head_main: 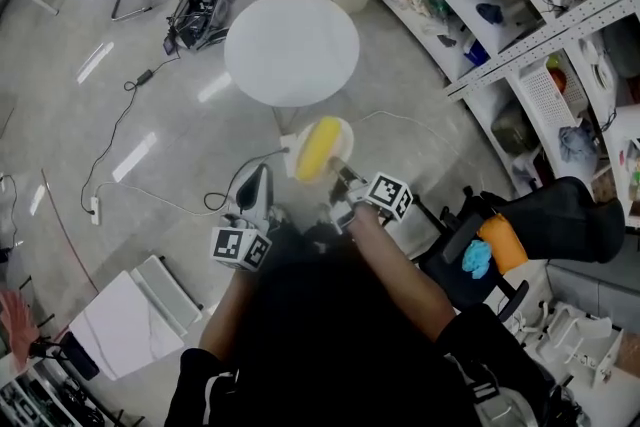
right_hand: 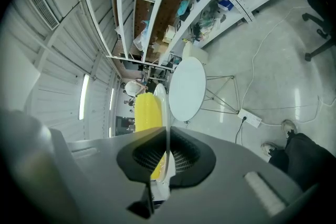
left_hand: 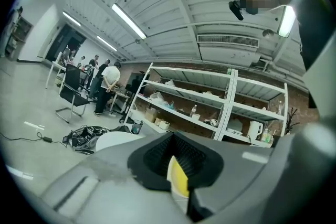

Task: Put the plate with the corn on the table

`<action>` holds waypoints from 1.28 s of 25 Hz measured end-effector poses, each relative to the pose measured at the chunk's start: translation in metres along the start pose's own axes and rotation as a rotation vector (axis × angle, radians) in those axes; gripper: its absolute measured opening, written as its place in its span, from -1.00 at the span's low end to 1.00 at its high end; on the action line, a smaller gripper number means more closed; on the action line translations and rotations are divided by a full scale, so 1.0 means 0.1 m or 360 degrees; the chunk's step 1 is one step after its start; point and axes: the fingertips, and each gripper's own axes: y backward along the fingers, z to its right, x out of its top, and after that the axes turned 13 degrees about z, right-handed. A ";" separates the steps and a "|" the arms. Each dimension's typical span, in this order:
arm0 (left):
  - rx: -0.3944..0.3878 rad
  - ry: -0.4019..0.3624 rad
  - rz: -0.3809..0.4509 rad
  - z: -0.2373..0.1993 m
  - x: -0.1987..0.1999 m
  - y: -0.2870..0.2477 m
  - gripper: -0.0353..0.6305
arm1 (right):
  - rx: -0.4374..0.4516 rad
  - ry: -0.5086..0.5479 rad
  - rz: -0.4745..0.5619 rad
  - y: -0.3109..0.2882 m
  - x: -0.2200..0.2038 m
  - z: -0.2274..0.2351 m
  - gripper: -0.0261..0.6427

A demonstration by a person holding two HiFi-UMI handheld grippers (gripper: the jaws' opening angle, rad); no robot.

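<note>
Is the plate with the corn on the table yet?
No. The plate hangs over floor short of the table, its rim clamped in the right tool.

Nothing legible — no text, labels (or numbers) readable.

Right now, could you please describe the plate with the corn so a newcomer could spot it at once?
Find the round white table on the grey floor. Just short of it, toward the person, the right claw grips a small white plate. It alone carries a yellow corn cob.
</note>
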 end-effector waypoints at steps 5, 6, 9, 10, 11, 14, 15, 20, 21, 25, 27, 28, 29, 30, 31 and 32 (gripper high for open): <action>0.0026 -0.0010 0.0042 0.07 0.03 -0.02 -0.88 | -0.0012 0.0004 -0.0032 -0.03 0.06 -0.01 -0.84; 0.0032 -0.0013 0.0045 0.08 0.03 -0.03 -0.88 | -0.0005 0.0009 -0.0035 -0.04 0.07 -0.01 -0.84; 0.0043 -0.0014 0.0052 0.09 0.05 -0.06 -0.88 | 0.0020 0.0025 -0.0041 -0.08 0.12 -0.02 -0.84; 0.0043 -0.0015 0.0055 0.08 0.07 -0.08 -0.88 | 0.0020 0.0026 -0.0041 -0.09 0.13 -0.04 -0.84; 0.0042 -0.0016 0.0057 0.07 0.08 -0.10 -0.88 | 0.0019 0.0026 -0.0041 -0.11 0.14 -0.06 -0.84; 0.0032 -0.0017 0.0059 0.03 0.08 -0.15 -0.88 | 0.0018 0.0026 -0.0037 -0.19 0.15 -0.09 -0.84; 0.0026 -0.0018 0.0057 0.01 0.07 -0.16 -0.88 | 0.0019 0.0027 -0.0036 -0.22 0.15 -0.09 -0.84; -0.0001 -0.0007 0.0043 -0.16 0.09 -0.32 -0.88 | 0.0020 0.0020 -0.0007 -0.38 0.17 -0.13 -0.84; -0.0005 -0.0004 0.0043 -0.21 0.10 -0.36 -0.88 | 0.0018 0.0020 -0.0002 -0.42 0.16 -0.14 -0.84; -0.0033 0.0005 0.0031 -0.36 0.14 -0.52 -0.88 | 0.0013 0.0016 0.0008 -0.58 0.15 -0.22 -0.84; -0.0047 0.0011 0.0023 -0.43 0.16 -0.62 -0.88 | 0.0015 0.0006 0.0015 -0.67 0.14 -0.26 -0.84; -0.0053 0.0015 0.0022 -0.47 0.17 -0.67 -0.88 | 0.0012 0.0002 0.0017 -0.72 0.14 -0.28 -0.84; -0.0059 0.0018 0.0021 -0.51 0.19 -0.73 -0.88 | 0.0009 -0.0004 0.0019 -0.77 0.14 -0.30 -0.84; -0.0065 0.0020 0.0020 -0.56 0.21 -0.78 -0.88 | 0.0004 -0.0010 0.0020 -0.83 0.13 -0.32 -0.84; -0.0071 0.0020 0.0018 -0.61 0.22 -0.83 -0.88 | -0.0002 -0.0016 0.0021 -0.88 0.11 -0.33 -0.84; -0.0078 0.0019 0.0014 -0.65 0.22 -0.87 -0.88 | -0.0012 -0.0020 0.0023 -0.92 0.10 -0.34 -0.84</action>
